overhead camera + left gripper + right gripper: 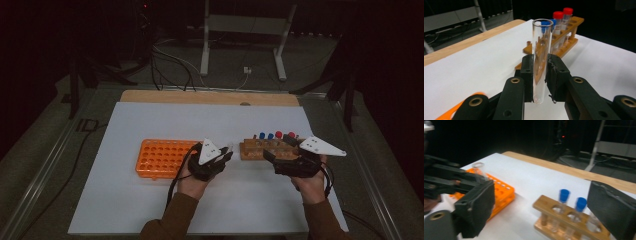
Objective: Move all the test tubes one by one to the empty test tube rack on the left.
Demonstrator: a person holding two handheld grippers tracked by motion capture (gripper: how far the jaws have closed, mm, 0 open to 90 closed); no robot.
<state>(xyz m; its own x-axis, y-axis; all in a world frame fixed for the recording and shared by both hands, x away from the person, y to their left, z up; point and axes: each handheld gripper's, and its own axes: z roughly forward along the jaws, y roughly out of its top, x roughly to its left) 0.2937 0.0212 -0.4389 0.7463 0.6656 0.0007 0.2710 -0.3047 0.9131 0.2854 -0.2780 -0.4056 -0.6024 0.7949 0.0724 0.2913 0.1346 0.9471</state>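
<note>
High view: L gripper point(223, 156) sits btwn orange rack point(162, 157) at left and wooden rack point(270, 148) at right, clear glass tube point(229, 146) in its jaws, likely mid-transfer from wood to orange; R gripper point(280, 161) hangs just near of the wooden rack. L gripper view: pads clamped on the tube point(541, 60) low on its body, upright, uncapped, so it stays plumb for a hole; red- and blue-capped tubes point(560, 22) stand in the wooden rack beyond. R gripper view: jaws wide apart, nothing btwn them, blue-capped tubes point(571, 200) in the rack ahead; no labels or writing legible anywhere.
</note>
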